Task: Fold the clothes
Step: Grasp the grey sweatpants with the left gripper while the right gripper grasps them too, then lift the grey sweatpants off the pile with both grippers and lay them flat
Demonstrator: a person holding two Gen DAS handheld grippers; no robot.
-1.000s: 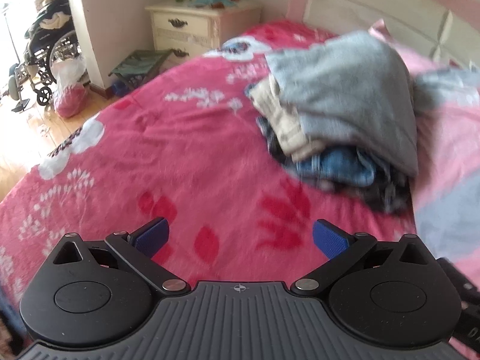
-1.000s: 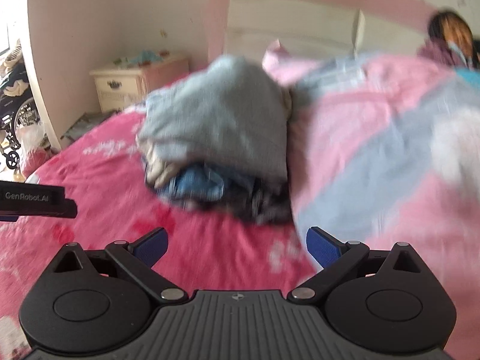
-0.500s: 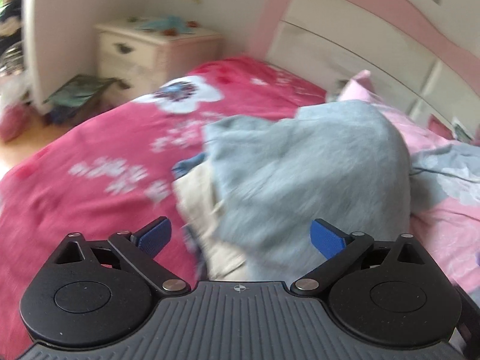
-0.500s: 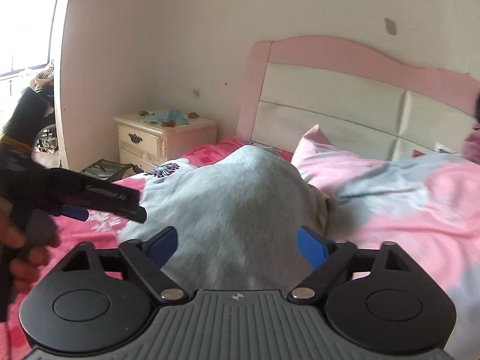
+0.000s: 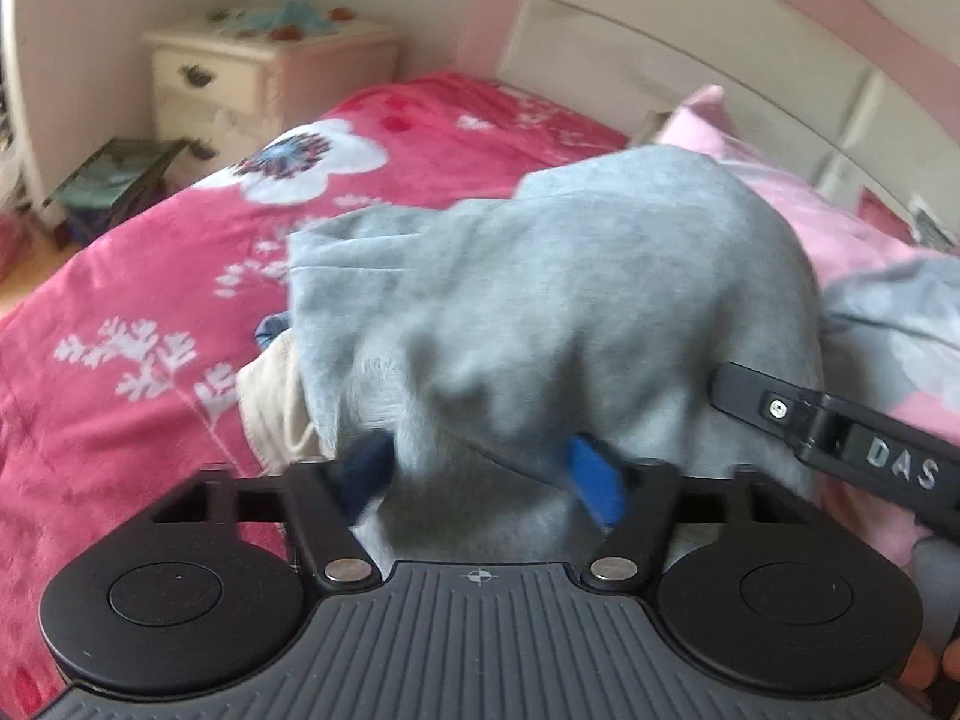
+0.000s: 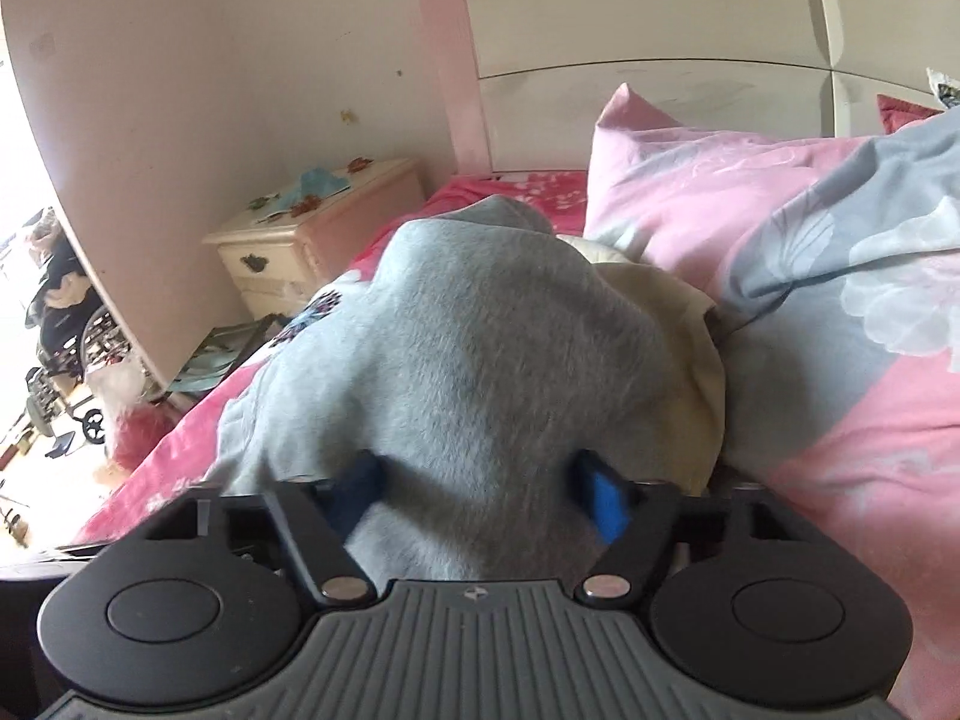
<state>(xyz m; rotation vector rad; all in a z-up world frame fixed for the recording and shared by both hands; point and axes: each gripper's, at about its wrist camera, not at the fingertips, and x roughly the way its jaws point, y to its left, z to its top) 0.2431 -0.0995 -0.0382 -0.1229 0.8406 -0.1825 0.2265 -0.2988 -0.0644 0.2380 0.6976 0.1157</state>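
A grey garment (image 5: 570,300) tops a heap of clothes on the red flowered bedspread (image 5: 150,300). A beige garment (image 5: 270,402) and a bit of blue cloth (image 5: 273,327) stick out below it. My left gripper (image 5: 480,474) is pushed into the near side of the grey garment, jaws closing, with a fold of grey cloth pinched between the blue pads. My right gripper (image 6: 480,492) is also closing, and the grey garment (image 6: 480,330) bulges between its pads. One arm of the right gripper (image 5: 840,426) shows at the right of the left wrist view.
A pink and grey quilt (image 6: 810,270) and a pink pillow (image 6: 660,168) lie right of the heap, against the pink headboard (image 6: 630,18). A cream nightstand (image 5: 258,78) stands left of the bed, with a folding stool (image 5: 114,180) beside it. A wheelchair (image 6: 60,324) is on the floor.
Both grippers moved across the bed up to the clothes heap and into the grey garment. Their jaws, wide apart before, have narrowed around grey cloth.
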